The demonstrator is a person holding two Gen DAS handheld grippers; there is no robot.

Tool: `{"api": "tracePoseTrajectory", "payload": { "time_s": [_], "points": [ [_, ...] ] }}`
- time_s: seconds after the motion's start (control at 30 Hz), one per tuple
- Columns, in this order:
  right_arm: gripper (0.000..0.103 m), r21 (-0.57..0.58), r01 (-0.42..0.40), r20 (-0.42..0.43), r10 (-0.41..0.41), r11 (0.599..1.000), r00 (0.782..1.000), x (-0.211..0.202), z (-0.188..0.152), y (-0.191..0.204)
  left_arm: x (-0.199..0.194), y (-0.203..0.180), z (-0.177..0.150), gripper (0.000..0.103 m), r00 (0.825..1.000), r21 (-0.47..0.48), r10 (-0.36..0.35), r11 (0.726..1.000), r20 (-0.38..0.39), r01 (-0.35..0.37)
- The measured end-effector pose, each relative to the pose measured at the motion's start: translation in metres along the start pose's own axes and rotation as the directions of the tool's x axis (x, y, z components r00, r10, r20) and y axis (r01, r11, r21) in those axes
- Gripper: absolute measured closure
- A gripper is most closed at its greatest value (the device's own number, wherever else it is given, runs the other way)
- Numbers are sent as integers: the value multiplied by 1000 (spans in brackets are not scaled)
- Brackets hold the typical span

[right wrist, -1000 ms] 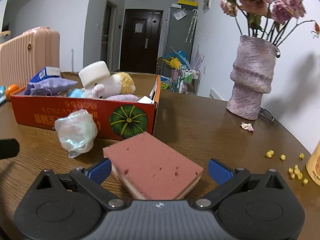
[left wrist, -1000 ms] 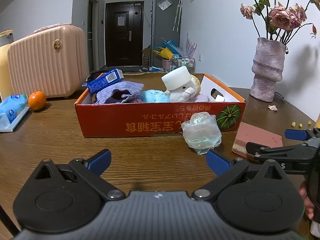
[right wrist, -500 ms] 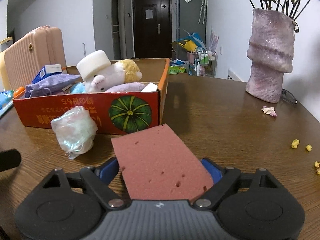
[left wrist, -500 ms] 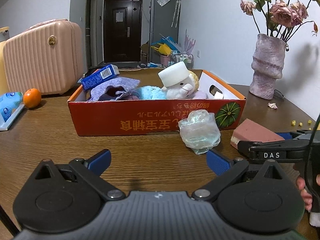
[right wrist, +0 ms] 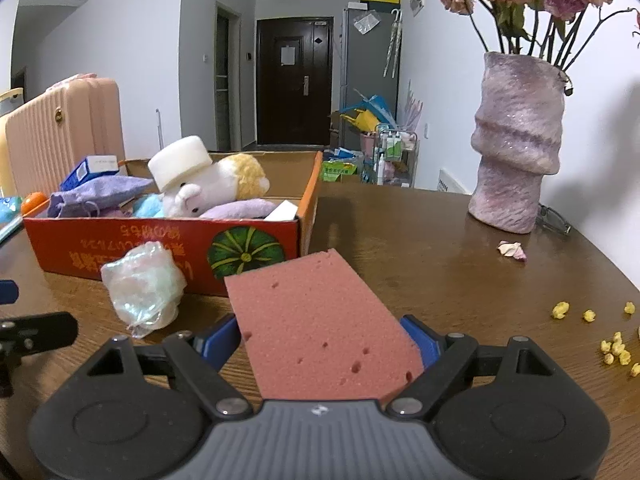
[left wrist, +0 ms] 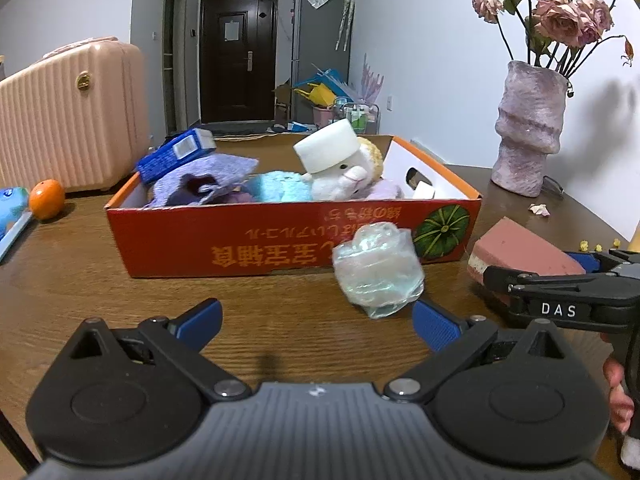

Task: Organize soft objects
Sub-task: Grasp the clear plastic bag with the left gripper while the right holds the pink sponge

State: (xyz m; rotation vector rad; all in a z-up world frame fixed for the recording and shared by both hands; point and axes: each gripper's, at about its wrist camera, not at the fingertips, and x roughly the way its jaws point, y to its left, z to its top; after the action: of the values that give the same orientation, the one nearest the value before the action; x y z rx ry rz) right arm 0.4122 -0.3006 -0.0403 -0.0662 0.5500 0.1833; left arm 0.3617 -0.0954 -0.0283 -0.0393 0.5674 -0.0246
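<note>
Since a second earlier my right gripper (right wrist: 320,344) jaws had been closing onto the pink sponge (right wrist: 320,312) beside the box (right wrist: 168,244); light, squashy, gripped by its edges; left gripper (left wrist: 316,320) jaws gaped empty.

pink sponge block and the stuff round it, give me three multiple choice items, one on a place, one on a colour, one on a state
1. Where is the crumpled clear plastic bundle?
A. inside the box
B. on the wooden table in front of the red cardboard box
C. beside the vase

2. What colour is the round fruit left of the box?
A. orange
B. green
C. purple

3. What state is the pink sponge block in?
A. lying in the box
B. loose under wide jaws
C. pressed between the jaws of the right gripper

B: it rests on the tabletop against the box front.
A: it is bright orange.
C: both blue pads touch its sides; the jaws have just been closing on it.
</note>
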Motion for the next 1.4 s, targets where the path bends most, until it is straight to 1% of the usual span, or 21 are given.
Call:
{"api": "tracePoseTrajectory", "payload": {
  "time_s": [0.53,0.67,0.93,1.2,1.3,1.4],
  "points": [
    [17,30,57,9,-57,998,998,0,-1,-43,30,-36,14,0,999,25,-29,999,-15,29],
    [17,29,74,11,-74,997,997,1,-1,-53,41,-41,17,0,998,15,-41,999,-36,42],
    [17,44,95,25,-96,994,995,2,-1,-73,57,-49,24,0,998,10,-38,999,-56,39],
    [17,53,102,41,-105,993,994,2,-1,-78,72,-53,30,0,997,13,-27,1000,-78,28],
    [17,53,109,54,-112,993,992,1,-2,-76,78,-52,30,0,994,6,-35,999,-100,36],
    [17,56,111,53,-114,992,992,1,-2,-76,81,-51,31,0,994,-1,-37,999,-107,37]
  ]
}}
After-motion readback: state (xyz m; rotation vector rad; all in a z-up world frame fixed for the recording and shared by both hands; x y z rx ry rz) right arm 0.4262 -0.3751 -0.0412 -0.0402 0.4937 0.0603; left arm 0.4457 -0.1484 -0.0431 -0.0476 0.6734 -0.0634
